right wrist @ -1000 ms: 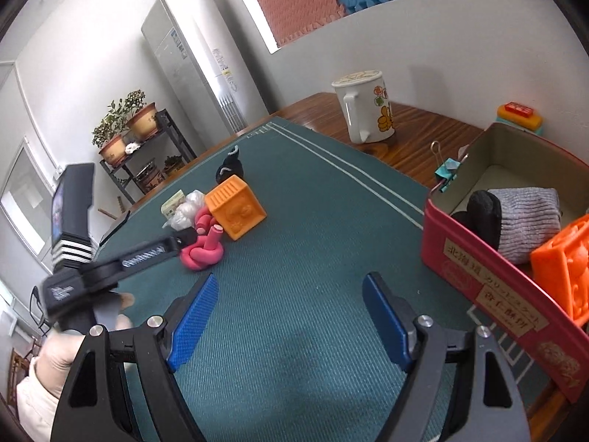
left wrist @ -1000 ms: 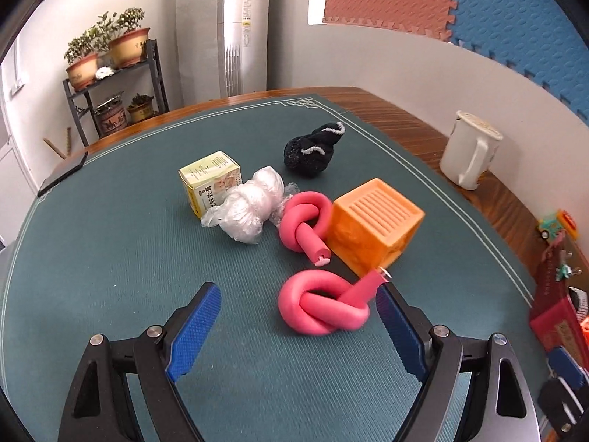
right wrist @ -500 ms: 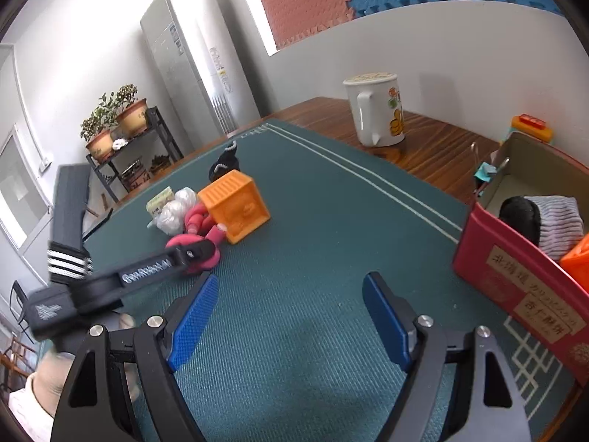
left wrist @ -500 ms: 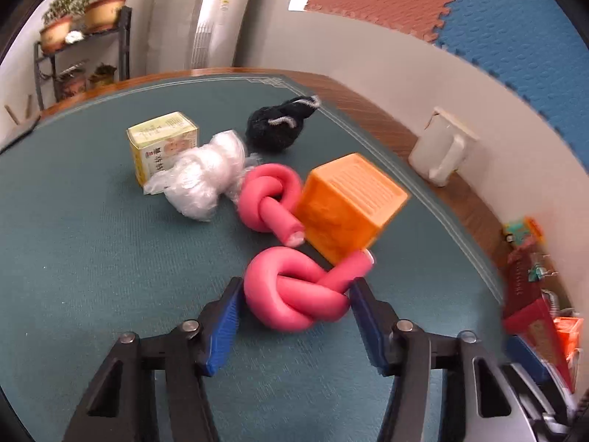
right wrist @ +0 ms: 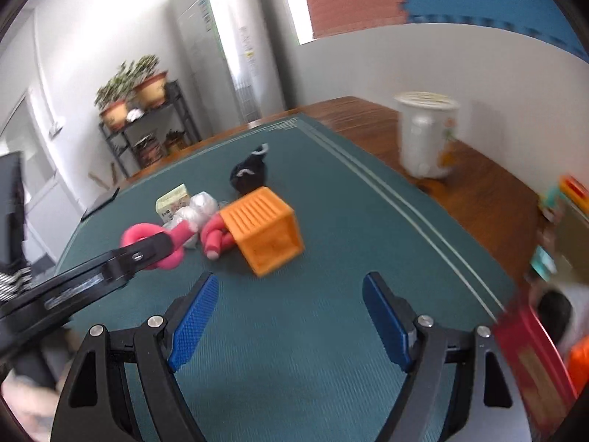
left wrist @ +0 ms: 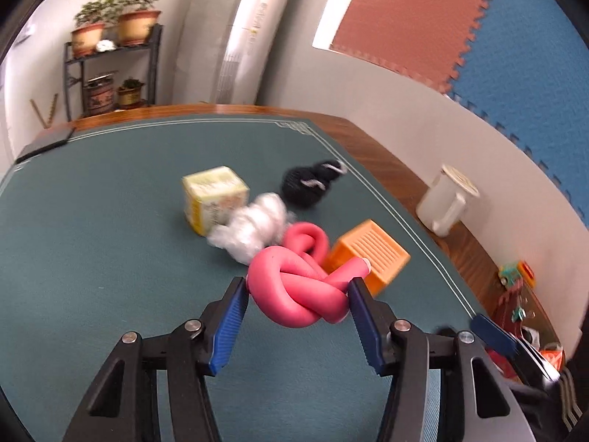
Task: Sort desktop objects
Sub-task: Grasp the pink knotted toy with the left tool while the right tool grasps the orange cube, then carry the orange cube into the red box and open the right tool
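Observation:
My left gripper point(left wrist: 298, 294) is shut on a knotted pink foam tube point(left wrist: 298, 291) and holds it above the green mat; the tube also shows in the right wrist view point(right wrist: 147, 235), gripped by the left gripper point(right wrist: 158, 248). A second pink knot point(left wrist: 309, 239), an orange cube point(left wrist: 371, 254), a clear plastic bundle point(left wrist: 254, 224), a yellow box point(left wrist: 213, 195) and a black sock ball point(left wrist: 309, 184) lie on the mat. My right gripper point(right wrist: 291, 313) is open and empty, in front of the orange cube point(right wrist: 265, 228).
A white mug point(right wrist: 427, 132) stands on the wooden table edge at the right. A red box point(right wrist: 533, 364) holding a grey sock and an orange item sits at the near right. A small toy point(left wrist: 515, 272) lies on the wood.
My left gripper closed on the pink knot and lifted it off the mat. My right gripper swung left, away from the red box, toward the orange cube.

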Demonstrator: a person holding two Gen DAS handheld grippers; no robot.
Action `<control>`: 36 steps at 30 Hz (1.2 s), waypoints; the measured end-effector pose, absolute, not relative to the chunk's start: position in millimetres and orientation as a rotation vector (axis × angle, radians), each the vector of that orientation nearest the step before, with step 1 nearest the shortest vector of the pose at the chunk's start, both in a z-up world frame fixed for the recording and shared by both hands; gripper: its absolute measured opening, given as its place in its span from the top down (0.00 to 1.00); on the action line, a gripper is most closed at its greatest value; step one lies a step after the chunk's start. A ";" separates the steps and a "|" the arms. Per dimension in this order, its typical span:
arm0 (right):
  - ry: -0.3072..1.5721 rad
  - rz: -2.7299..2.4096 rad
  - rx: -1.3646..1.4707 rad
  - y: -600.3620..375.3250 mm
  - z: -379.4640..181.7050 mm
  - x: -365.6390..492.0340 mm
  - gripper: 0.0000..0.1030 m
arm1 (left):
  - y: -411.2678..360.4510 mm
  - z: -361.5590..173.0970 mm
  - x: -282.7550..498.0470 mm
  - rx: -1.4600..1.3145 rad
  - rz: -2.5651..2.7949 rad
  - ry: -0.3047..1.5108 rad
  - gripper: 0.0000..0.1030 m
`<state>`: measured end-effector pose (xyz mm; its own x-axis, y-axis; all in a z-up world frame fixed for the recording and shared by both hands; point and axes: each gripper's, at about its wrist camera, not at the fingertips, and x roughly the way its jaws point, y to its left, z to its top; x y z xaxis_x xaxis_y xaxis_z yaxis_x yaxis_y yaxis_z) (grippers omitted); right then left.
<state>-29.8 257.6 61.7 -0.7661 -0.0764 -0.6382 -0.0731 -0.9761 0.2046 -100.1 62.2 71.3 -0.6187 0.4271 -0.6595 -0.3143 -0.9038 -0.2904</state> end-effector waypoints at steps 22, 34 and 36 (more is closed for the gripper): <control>-0.170 -2.865 1.184 244.7 31.2 -89.0 0.38 | 48.9 68.7 -108.4 -1.109 2.553 -0.233 0.44; -0.359 -3.062 0.997 295.6 78.7 5.0 0.38 | 75.1 76.9 -85.3 -1.043 2.503 -0.172 0.44; -0.378 -3.128 0.958 309.2 87.6 24.3 0.38 | 81.0 79.3 -79.7 -1.027 2.489 -0.158 0.44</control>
<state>24.3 309.2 87.6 -0.8201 0.0772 -0.5670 -0.2099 -0.9624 0.1726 -79.7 81.0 79.3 -0.6271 0.4393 -0.6432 -0.3545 -0.8963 -0.2664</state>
